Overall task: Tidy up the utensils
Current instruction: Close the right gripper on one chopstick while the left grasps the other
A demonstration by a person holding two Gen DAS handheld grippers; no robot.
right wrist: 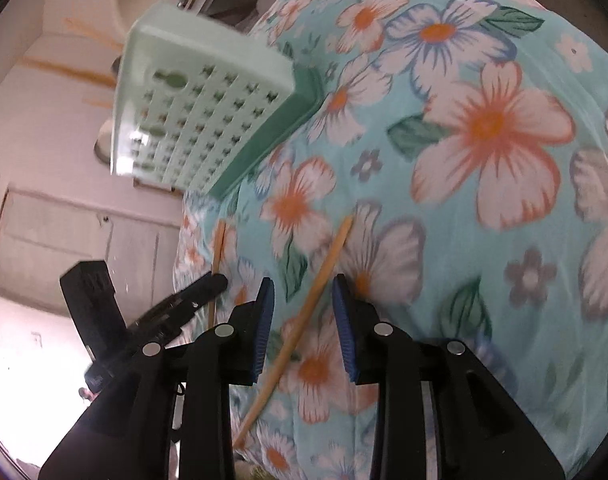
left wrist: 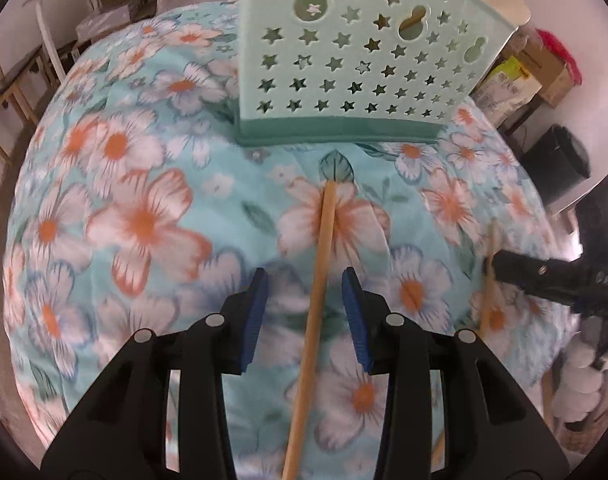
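Floral cloth (left wrist: 144, 216) covered desk. Left tool (left wrist: 304, 300) released, pads straddling chopstick (left wrist: 324, 248) w/o touching; right tool (right wrist: 302, 312) likewise over another chopstick (right wrist: 324, 268), prob. lining up grasps. Green holder (left wrist: 344, 60) stood beyond.

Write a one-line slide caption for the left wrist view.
Open left tool straddles a wooden chopstick on floral cloth, facing the green holder.

Left gripper (left wrist: 304, 312): jaws apart, one wooden chopstick (left wrist: 318, 280) lying between them on the floral cloth (left wrist: 144, 216), untouched by either pad. Far side: mint star-perforated utensil holder (left wrist: 344, 68), upright. Right edge: right gripper (left wrist: 492, 266) touching a second chopstick (left wrist: 489, 280).
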